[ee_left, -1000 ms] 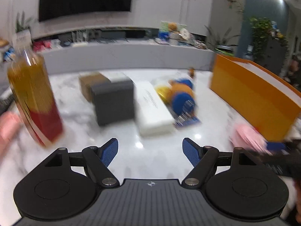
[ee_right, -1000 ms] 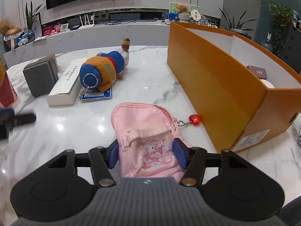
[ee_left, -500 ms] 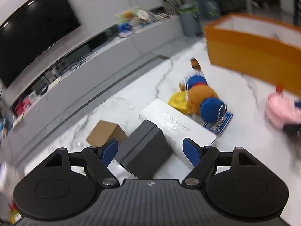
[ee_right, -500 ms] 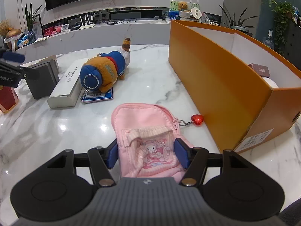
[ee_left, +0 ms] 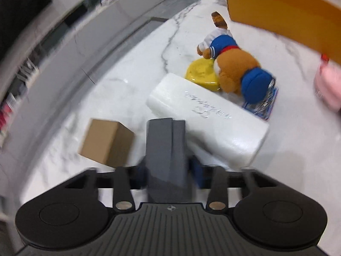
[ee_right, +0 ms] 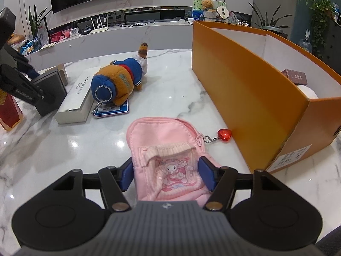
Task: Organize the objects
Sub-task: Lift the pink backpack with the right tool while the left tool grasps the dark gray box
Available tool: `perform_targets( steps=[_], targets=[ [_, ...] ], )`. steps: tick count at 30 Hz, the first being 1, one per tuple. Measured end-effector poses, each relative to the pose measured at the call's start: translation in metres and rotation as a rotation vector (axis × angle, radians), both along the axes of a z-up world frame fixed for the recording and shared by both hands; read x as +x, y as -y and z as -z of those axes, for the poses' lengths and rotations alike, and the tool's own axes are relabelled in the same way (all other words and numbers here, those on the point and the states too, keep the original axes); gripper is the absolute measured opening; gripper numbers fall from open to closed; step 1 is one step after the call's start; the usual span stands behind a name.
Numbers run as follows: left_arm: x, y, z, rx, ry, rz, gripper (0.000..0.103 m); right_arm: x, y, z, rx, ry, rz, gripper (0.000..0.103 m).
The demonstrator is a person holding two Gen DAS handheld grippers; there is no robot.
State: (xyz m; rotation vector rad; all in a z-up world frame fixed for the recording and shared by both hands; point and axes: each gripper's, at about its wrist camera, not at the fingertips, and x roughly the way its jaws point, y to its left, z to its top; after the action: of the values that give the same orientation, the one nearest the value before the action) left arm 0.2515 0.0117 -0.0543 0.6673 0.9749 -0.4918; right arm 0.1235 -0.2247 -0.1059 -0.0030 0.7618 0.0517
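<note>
Left gripper (ee_left: pixel 168 173) clenched on the grey box (ee_left: pixel 166 149), upright on the worktop (ee_left: pixel 127 85) between the brown carton (ee_left: pixel 106 140) and white box (ee_left: pixel 208 119). Best lifted straight up (neighbours crowd it). Right gripper (ee_right: pixel 168 173) opening astride the pink pouch (ee_right: pixel 168 149), pads apparently not pressing.

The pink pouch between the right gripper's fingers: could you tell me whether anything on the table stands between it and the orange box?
Nothing visible does. The pink pouch lies close to the orange box, with only its red heart charm on bare marble between them. The plush toy and white box lie on the other side.
</note>
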Motion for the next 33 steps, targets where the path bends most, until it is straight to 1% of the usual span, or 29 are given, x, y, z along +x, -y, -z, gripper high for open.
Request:
perform_targets(
  steps=[4, 9, 12, 14, 19, 23, 25, 26, 27, 28, 29, 33],
  targets=[
    [-0.013, 0.004, -0.002, -0.017, -0.007, -0.025, 0.040, -0.002, -0.003, -0.001, -0.027, 0.010, -0.011, 0.068],
    [-0.032, 0.002, -0.005, -0.083, -0.049, -0.068, 0.040, -0.003, -0.006, -0.002, -0.066, 0.027, -0.020, 0.070],
    [-0.049, -0.001, -0.006, -0.122, -0.066, -0.084, 0.040, -0.006, -0.009, -0.003, -0.106, 0.050, -0.019, 0.081],
    [-0.060, -0.002, -0.007, -0.137, -0.076, -0.084, 0.040, -0.006, -0.011, -0.004, -0.134, 0.061, -0.021, 0.092],
    [-0.086, -0.002, -0.008, -0.180, -0.103, -0.074, 0.040, 0.000, -0.015, 0.002, -0.190, 0.030, -0.026, 0.093],
    [-0.097, -0.001, -0.008, -0.206, -0.110, -0.077, 0.040, 0.004, -0.009, 0.005, -0.178, 0.015, -0.001, 0.094],
    [-0.100, -0.002, -0.008, -0.225, -0.114, -0.086, 0.040, 0.007, -0.003, 0.005, -0.147, 0.000, 0.017, 0.096],
    [-0.102, -0.001, -0.008, -0.233, -0.118, -0.089, 0.040, 0.008, -0.001, 0.005, -0.133, -0.010, 0.024, 0.095],
    [-0.105, -0.001, -0.008, -0.239, -0.121, -0.089, 0.040, 0.009, 0.001, 0.005, -0.125, -0.020, 0.028, 0.091],
    [-0.108, 0.001, -0.008, -0.239, -0.123, -0.086, 0.040, 0.009, 0.001, 0.006, -0.117, -0.031, 0.026, 0.083],
    [-0.110, 0.003, -0.008, -0.237, -0.124, -0.081, 0.040, 0.009, 0.001, 0.006, -0.109, -0.034, 0.019, 0.079],
    [-0.120, 0.008, -0.012, -0.240, -0.117, -0.068, 0.040, 0.005, -0.005, 0.005, -0.120, -0.027, -0.019, 0.070]
  ],
)
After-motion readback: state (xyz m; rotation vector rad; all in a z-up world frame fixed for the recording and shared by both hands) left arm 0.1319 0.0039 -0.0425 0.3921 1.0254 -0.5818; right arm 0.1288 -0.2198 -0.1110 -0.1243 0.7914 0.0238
